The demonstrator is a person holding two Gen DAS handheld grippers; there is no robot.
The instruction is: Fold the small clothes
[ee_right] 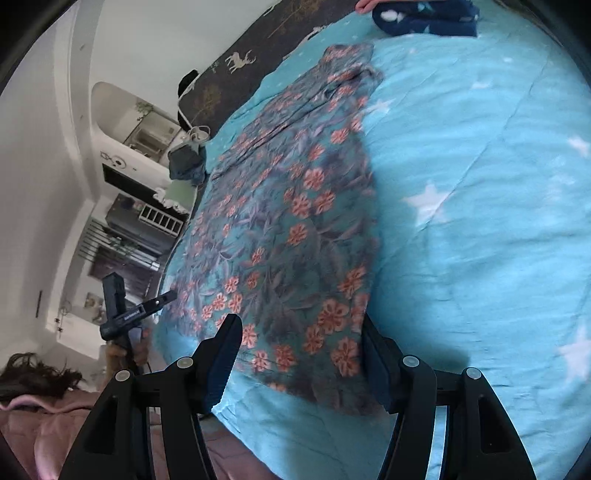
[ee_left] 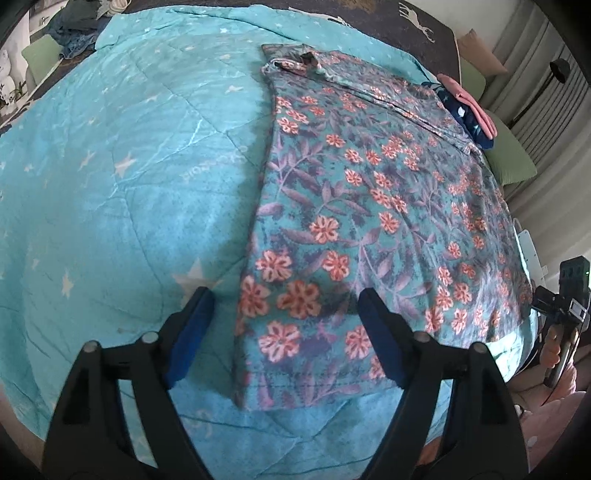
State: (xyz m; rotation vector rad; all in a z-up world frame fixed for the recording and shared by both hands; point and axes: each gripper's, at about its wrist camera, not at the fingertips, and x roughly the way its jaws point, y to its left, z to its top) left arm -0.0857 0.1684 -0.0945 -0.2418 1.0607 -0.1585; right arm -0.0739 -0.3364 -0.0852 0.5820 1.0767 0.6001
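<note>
A teal garment with pink flowers (ee_left: 362, 206) lies flat on a blue star-print quilt (ee_left: 110, 184). Its neck end is far from me and its hem is near. My left gripper (ee_left: 285, 299) stands open over the hem's near left corner, with the cloth below and between its blue pads. In the right wrist view the same garment (ee_right: 295, 221) runs away from me, and my right gripper (ee_right: 301, 325) is open above its near hem corner. Each gripper shows in the other's view: the right gripper (ee_left: 565, 295) at the bed's edge, the left gripper (ee_right: 125, 317) likewise.
Folded navy and pink clothes (ee_left: 465, 107) sit past the garment's far end. A dark deer-print blanket (ee_left: 369, 14) covers the head of the bed. A green cushion (ee_left: 509, 162) and a heap of blue clothing (ee_left: 74, 33) lie at the bed's sides. Shelves (ee_right: 147, 206) stand beyond.
</note>
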